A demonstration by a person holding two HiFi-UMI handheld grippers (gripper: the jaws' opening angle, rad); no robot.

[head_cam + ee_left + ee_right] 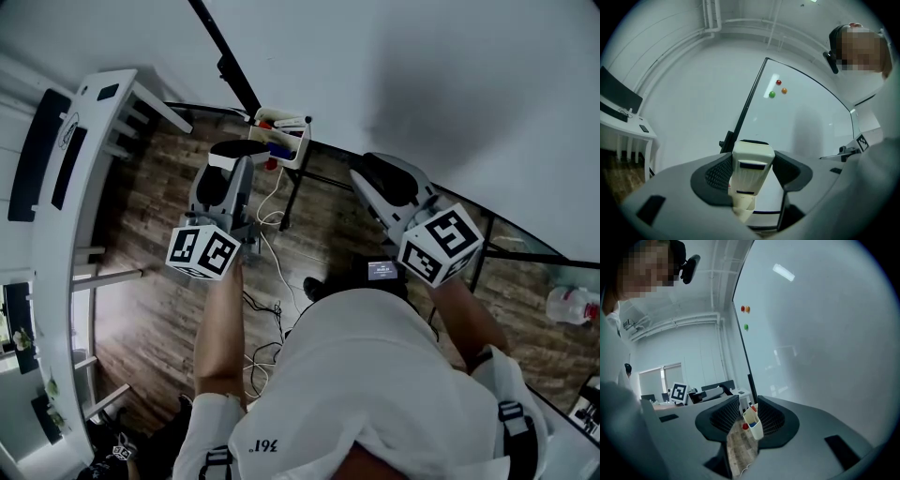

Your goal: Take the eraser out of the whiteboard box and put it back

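Note:
The cream eraser stands upright between the jaws of my left gripper, its dark felt edge at the top, and both pads press on its sides. In the head view my left gripper is just left of the white whiteboard box, which hangs at the whiteboard's lower edge with red and blue markers in it. My right gripper is open and empty, to the right of the box and close to the board. Through its gap the box shows farther off.
A white desk with a dark monitor runs along the left. Cables lie on the wooden floor below the board's black stand. A plastic bottle sits at the right. Coloured magnets stick to the whiteboard.

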